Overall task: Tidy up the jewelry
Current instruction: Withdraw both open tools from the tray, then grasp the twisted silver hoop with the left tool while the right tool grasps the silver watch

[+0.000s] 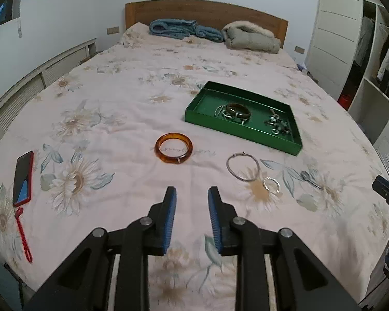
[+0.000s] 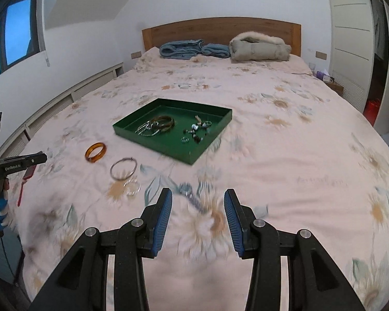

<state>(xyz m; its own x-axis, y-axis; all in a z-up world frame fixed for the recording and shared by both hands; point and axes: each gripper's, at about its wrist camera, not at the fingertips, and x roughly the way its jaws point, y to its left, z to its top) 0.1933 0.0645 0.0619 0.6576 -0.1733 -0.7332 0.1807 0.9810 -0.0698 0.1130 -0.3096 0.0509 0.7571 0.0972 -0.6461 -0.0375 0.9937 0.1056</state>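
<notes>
Amber bangle (image 1: 173,148), glossy and translucent, is lying flat on the bed (image 1: 132,108) at frame centre, just left of a thin silver bangle (image 1: 243,167) and a small clear ring (image 1: 271,184). Green tray (image 1: 246,132), at upper right of centre, is holding a dark bangle (image 1: 238,110), silver chains and small pieces. Left tool (image 1: 192,194) is hovering low with its blue pads moderately apart, gripping nothing. The left view alone is showing a red phone (image 1: 23,178) at the left edge. The right view alone is showing a blurred metal piece (image 2: 186,190) between the pads of the right tool (image 2: 198,197), which is standing wide apart and empty. Floral bedspread is covering the bed; folded blue blanket (image 2: 181,48) and grey coat (image 2: 260,46) are resting by the wooden headboard (image 2: 220,29).
</notes>
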